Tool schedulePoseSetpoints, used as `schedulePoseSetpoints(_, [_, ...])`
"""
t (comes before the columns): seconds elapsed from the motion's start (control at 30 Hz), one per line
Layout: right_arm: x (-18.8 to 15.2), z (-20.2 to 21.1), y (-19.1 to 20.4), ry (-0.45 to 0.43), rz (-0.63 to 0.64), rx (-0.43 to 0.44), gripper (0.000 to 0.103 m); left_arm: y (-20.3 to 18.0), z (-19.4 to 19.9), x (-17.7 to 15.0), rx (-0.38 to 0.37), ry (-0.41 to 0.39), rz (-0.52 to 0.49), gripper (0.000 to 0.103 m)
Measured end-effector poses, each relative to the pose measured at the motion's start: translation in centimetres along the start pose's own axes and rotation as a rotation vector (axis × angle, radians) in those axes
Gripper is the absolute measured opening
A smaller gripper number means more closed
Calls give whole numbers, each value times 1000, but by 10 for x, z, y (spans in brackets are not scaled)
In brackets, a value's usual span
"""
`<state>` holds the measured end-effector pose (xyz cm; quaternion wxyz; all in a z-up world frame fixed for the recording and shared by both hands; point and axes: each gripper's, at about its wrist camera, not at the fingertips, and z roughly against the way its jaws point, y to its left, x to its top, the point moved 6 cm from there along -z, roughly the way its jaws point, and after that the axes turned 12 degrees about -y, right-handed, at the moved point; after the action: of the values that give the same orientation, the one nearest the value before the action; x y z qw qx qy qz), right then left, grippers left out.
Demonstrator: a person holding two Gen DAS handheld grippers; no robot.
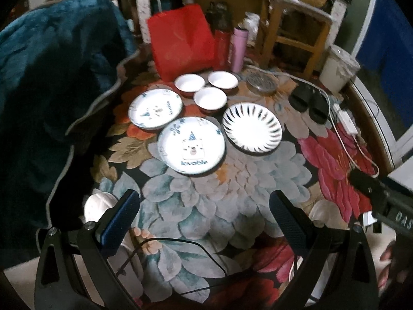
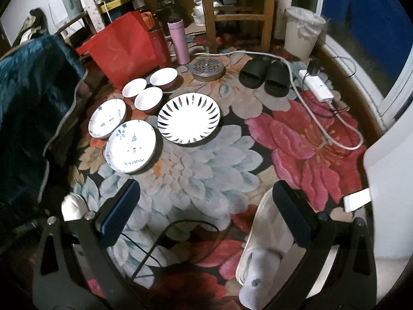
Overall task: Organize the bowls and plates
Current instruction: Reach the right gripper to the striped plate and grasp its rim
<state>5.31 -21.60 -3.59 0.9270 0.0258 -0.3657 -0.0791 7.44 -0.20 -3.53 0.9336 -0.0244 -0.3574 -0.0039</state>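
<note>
Hovering with fingers spread and holding nothing, the left hand-held gripper (image 1: pixel 204 222) and right hand-held gripper (image 2: pixel 206 214) face three plates (image 1: pixel 191 145) and three bowls (image 1: pixel 210 98) ahead on the floral rug (image 1: pixel 206 193).

- Three white bowls (image 1: pixel 210 97) with dark red outsides, upright, clustered at the far side.
- Two bear-print plates (image 1: pixel 191 144), lying flat, near left.
- Striped plate (image 1: pixel 252 127), lying flat, right.
</note>
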Motion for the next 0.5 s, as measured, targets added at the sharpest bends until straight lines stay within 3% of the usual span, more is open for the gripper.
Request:
schedulePoseSetpoints(0.17, [15,-37,12,64,77,14,103,-10,-38,8,-16,60,-47,101])
schedulePoseSetpoints(0.4, [62,-101,21,145,131,72,102,-15,-114,36,-75,152,25,101])
schedulePoseSetpoints(0.5, [87,-143,15,222,152,88,102,-20,-150,50,-94,177,29,101])
